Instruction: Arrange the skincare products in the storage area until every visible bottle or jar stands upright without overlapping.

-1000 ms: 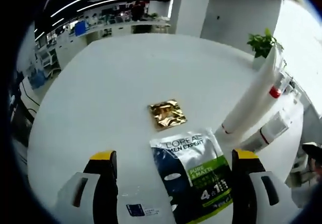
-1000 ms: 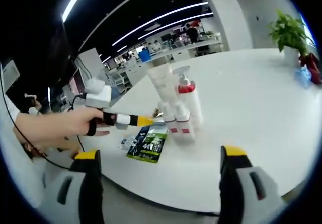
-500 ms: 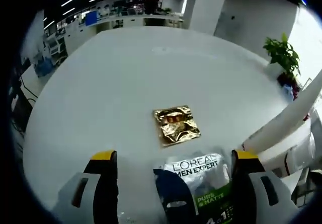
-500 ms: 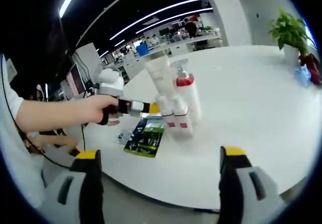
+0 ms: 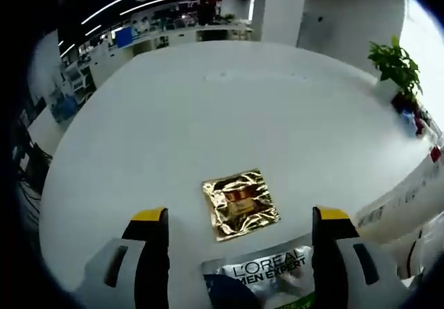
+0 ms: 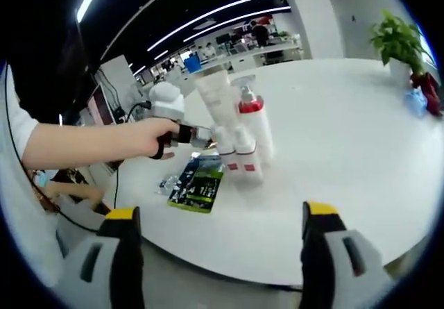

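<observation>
1. Change noted: across the left gripper view the gold foil sachet (image 5: 240,204) now sits between the jaws, where a second ago it lay well ahead of them. The L'Oréal mask sachet (image 5: 267,285) has slid toward the jaw bases and is cut off at the bottom of the view. The tubes that stood ahead of the right-hand jaw are reduced to one white tube (image 5: 409,194) beyond that jaw. This is camera travel; the items on the table (image 5: 208,114) appear not to have moved.
2. In the right gripper view, the left gripper (image 6: 201,137), held in the person's hand (image 6: 149,139), has advanced until its tip is at the bottle cluster, where earlier it stood short of it.
3. Left gripper (image 5: 239,215): jaws released, spread wide, gripping nothing.
4. Right gripper (image 6: 216,215): jaws likewise released and empty, well back from the products, off the table edge.
5. Task items: the red-collared pump bottle (image 6: 253,125), a tall white tube (image 6: 216,104) and two small white bottles (image 6: 239,157) stand upright, packed touching one another, ahead of and between the right jaws. The dark-and-green sachet (image 6: 196,189) lies flat just beside them.
6. Judgement: the bottles are upright but crowded; spacing remains to be done. The left gripper's approach suggests the cluster is the next target, with a risk of toppling neighbours.
</observation>
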A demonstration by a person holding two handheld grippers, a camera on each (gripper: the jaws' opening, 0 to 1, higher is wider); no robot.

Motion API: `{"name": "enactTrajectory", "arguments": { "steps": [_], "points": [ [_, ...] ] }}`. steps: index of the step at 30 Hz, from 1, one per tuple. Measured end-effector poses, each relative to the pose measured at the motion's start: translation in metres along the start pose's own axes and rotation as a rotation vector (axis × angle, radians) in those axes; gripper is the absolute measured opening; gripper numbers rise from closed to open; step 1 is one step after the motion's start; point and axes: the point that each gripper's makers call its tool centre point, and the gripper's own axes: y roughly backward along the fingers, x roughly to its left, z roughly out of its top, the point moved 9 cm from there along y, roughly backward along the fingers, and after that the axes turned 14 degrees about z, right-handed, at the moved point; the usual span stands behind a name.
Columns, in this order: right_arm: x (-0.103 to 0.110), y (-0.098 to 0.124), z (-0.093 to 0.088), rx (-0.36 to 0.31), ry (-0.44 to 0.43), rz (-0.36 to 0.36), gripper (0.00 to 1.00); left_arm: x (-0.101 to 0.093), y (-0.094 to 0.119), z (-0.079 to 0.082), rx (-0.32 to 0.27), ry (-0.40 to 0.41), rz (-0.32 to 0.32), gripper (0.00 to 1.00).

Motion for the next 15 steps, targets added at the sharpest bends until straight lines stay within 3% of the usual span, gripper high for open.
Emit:
{"name": "enactTrajectory", "arguments": {
  "steps": [5,11,15],
  "points": [
    [0.000,0.000,-0.001,0.008,0.000,0.005,0.96,-0.004,-0.005,0.005,-0.010,0.060,0.007,0.77],
    [0.000,0.000,-0.001,0.005,-0.012,0.013,0.96,-0.007,-0.011,0.002,0.017,0.039,0.030,0.70],
    [-0.001,0.000,0.000,0.003,-0.015,0.013,0.96,-0.007,-0.010,0.005,-0.004,0.019,0.039,0.66]
  ]
}}
